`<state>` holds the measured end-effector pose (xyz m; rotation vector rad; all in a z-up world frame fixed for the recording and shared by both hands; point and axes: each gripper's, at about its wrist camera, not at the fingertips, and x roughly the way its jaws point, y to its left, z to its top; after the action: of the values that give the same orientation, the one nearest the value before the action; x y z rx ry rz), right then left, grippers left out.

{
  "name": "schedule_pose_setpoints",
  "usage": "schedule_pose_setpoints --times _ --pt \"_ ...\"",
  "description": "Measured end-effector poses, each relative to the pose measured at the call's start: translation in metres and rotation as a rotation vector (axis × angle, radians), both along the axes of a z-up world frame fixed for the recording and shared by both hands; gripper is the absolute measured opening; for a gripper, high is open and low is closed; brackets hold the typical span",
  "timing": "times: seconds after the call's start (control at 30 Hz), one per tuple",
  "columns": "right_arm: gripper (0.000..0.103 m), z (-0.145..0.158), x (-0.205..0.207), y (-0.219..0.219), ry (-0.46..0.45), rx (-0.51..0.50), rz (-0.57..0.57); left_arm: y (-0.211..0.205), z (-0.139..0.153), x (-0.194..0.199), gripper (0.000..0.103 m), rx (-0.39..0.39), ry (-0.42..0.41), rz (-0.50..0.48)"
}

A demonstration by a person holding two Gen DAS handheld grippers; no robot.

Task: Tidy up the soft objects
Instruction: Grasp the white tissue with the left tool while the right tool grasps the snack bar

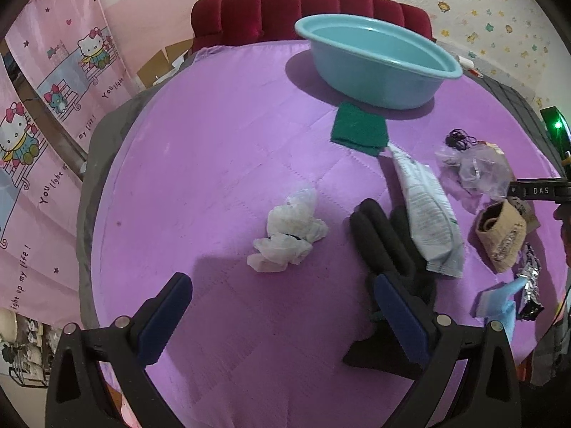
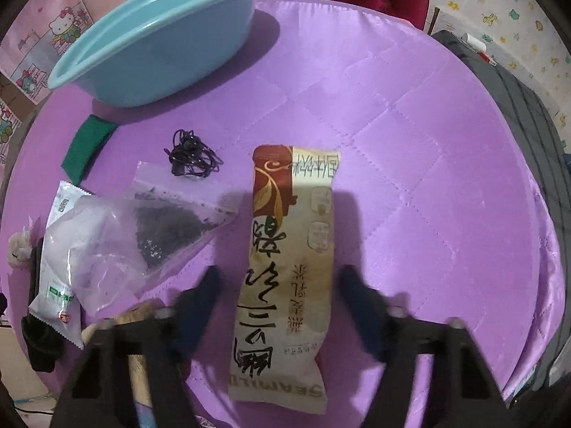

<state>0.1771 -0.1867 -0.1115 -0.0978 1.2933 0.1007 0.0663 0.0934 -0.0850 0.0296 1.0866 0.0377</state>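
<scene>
My left gripper (image 1: 282,285) hangs open over the purple quilted cover (image 1: 221,164). A crumpled white plastic wad (image 1: 289,235) lies just beyond its gap. A black glove (image 1: 385,235) lies by the right finger, partly under a white-and-green packet (image 1: 424,210). In the right wrist view, my right gripper (image 2: 280,278) points down astride a long beige-and-red snack packet (image 2: 289,267). Its blurred fingers (image 2: 210,281) stand a little off the packet's edges. An empty light blue basin (image 2: 153,42) sits at the far side, with a folded green cloth (image 2: 87,146) in front of it.
A tangle of black hair ties (image 2: 192,158) and a clear bag of dark leaves (image 2: 150,235) lie left of the snack packet. A brown paper sleeve (image 1: 499,235), a foil wrapper (image 1: 531,285) and a blue sponge (image 1: 496,299) sit near the right edge. A red padded chair (image 1: 307,10) stands behind.
</scene>
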Motion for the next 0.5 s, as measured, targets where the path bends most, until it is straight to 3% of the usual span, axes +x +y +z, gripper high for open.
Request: schedule_pose_setpoints --times 0.07,0.17,0.27,0.5 --pt "0.035 0.002 0.003 0.001 -0.014 0.009 -0.002 0.003 -0.003 0.004 0.103 -0.002 0.008 0.001" --pt "0.027 0.003 0.002 -0.002 -0.005 0.025 -0.015 0.005 -0.006 0.010 0.103 -0.005 0.015 -0.001" --pt "0.022 0.008 0.005 -0.003 -0.001 0.029 -0.022 0.007 -0.009 0.014 0.103 -0.015 0.023 -0.015" --pt "0.021 0.018 0.001 -0.006 -0.004 0.045 -0.035 0.010 -0.018 0.032 0.103 -0.025 0.030 -0.035"
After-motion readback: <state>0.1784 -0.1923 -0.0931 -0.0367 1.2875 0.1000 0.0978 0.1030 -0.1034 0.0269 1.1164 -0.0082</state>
